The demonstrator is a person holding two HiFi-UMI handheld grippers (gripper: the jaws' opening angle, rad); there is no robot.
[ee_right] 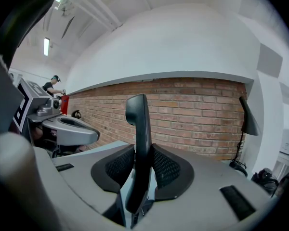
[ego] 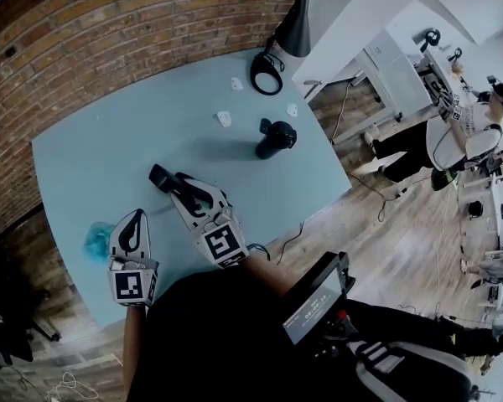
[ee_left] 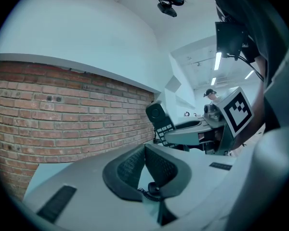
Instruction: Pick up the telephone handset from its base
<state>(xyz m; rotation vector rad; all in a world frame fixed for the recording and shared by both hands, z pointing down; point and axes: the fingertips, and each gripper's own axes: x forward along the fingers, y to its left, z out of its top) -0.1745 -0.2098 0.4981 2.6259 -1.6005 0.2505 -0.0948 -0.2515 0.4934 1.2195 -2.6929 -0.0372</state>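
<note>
Right gripper [ee_right: 143, 152] clenched mid-length on slim black plastic telephone handset [ee_right: 137, 121], likely for balance, held above pale blue tabletop [ego: 151, 132]; left gripper [ee_left: 144, 154] closed, empty, idle alongside

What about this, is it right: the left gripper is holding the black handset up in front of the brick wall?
Not quite: the right gripper is holding the black handset up in front of the brick wall, as the right gripper view shows. The left gripper holds no handset.
</note>
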